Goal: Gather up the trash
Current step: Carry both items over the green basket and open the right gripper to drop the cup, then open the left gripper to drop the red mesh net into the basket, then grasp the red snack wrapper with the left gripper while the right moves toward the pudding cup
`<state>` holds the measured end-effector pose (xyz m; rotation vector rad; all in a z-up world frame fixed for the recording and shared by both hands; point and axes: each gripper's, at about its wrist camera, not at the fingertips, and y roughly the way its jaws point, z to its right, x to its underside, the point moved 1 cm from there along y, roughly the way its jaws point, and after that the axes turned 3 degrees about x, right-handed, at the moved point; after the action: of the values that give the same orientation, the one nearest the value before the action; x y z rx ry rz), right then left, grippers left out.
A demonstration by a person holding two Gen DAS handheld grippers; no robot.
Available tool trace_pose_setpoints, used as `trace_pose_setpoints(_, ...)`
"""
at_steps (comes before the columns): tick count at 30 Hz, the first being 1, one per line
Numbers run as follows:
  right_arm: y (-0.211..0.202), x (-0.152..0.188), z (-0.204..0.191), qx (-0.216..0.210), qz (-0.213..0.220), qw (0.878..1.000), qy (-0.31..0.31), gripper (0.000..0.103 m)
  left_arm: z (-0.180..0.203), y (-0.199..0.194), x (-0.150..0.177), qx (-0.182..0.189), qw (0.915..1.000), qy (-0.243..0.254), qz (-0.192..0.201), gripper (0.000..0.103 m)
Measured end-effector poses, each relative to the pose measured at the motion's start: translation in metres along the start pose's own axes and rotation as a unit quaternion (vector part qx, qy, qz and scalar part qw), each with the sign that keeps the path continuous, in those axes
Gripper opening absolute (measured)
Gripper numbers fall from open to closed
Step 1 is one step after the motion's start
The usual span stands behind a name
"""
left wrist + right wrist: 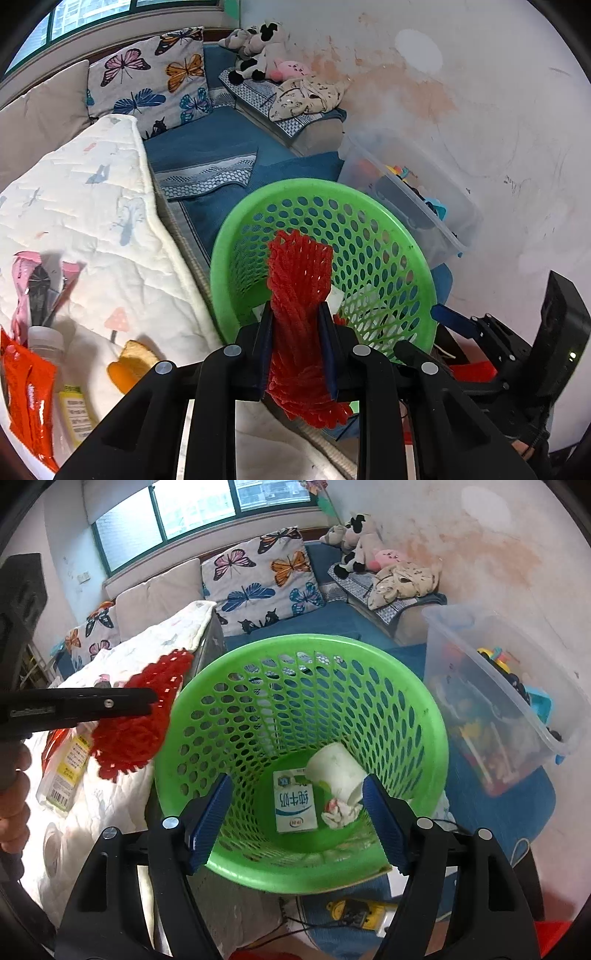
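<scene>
My left gripper (295, 317) is shut on a red foam fruit net (299, 280) and holds it over the near rim of the green perforated trash basket (402, 236). In the right wrist view the net (136, 716) hangs just left of the basket rim (436, 716). My right gripper (297, 805) is open and empty above the basket. Inside lie a milk carton (294, 802), a white paper cup (338, 771) and a crumpled tissue (338, 812).
A white quilt (92, 206) on the left carries an orange snack bag (29, 398), a plastic bottle (70, 391), a pink wrapper (33, 280) and a peel (129, 365). A clear toy bin (498, 701) stands right of the basket. Butterfly cushions (262, 579) lie behind.
</scene>
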<state>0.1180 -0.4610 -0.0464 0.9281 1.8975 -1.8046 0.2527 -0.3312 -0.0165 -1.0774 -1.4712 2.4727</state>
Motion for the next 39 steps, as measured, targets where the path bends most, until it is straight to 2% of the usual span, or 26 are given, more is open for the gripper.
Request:
trace_pose_setpoints(3, -0.005, 0.005, 0.001, -0.002, 0.002, 1.0, 0.008, 0.073, 0.001, 0.006, 0.001, 0.003, 1.0, -0.003, -0.005, 0.022)
trace_pose_setpoints(6, -0.009, 0.008, 0.004, -0.003, 0.003, 1.0, 0.011, 0.073, 0.003, 0.01, 0.001, 0.003, 1.0, -0.005, -0.008, 0.028)
trace_pose_setpoints(8, -0.011, 0.009, 0.005, -0.003, 0.004, 1.0, 0.014, 0.073, 0.005, 0.011, 0.002, -0.002, 1.0, -0.006, -0.005, 0.049)
trace_pose_setpoints(9, -0.013, 0.011, 0.005, -0.004, 0.005, 1.0, 0.016, 0.073, 0.006, 0.01, 0.002, -0.005, 1.0, -0.006, 0.001, 0.052)
trace_pose_setpoints(15, -0.016, 0.016, 0.007, -0.005, 0.005, 1.0, 0.022, 0.073, 0.008, 0.004, 0.003, 0.002, 0.9999, 0.001, 0.01, 0.053)
trace_pose_setpoints(18, -0.02, 0.018, 0.005, -0.005, 0.007, 1.0, 0.021, 0.073, 0.004, -0.01, 0.006, -0.009, 0.9997, 0.004, 0.02, 0.059)
trace_pose_setpoints(21, -0.025, 0.019, 0.001, -0.007, 0.011, 1.0, 0.019, 0.074, -0.003, -0.027, 0.011, -0.017, 0.9993, 0.001, 0.033, 0.061)
trace_pose_setpoints(25, -0.034, 0.02, -0.009, -0.01, 0.017, 1.0, 0.013, 0.076, -0.019, -0.053, 0.02, -0.033, 0.9981, -0.005, 0.052, 0.065)
trace_pose_setpoints(33, -0.045, 0.021, -0.037, -0.021, 0.025, 0.999, -0.003, 0.079, -0.072, -0.097, 0.044, -0.095, 0.9925, -0.021, 0.074, 0.079)
trace_pose_setpoints(37, -0.048, 0.019, -0.055, -0.029, 0.029, 0.999, -0.013, 0.08, -0.105, -0.113, 0.056, -0.111, 0.9898, -0.039, 0.079, 0.091)
trace_pose_setpoints(39, -0.049, 0.018, -0.064, -0.035, 0.03, 0.999, -0.018, 0.08, -0.12, -0.117, 0.061, -0.117, 0.989, -0.045, 0.079, 0.093)
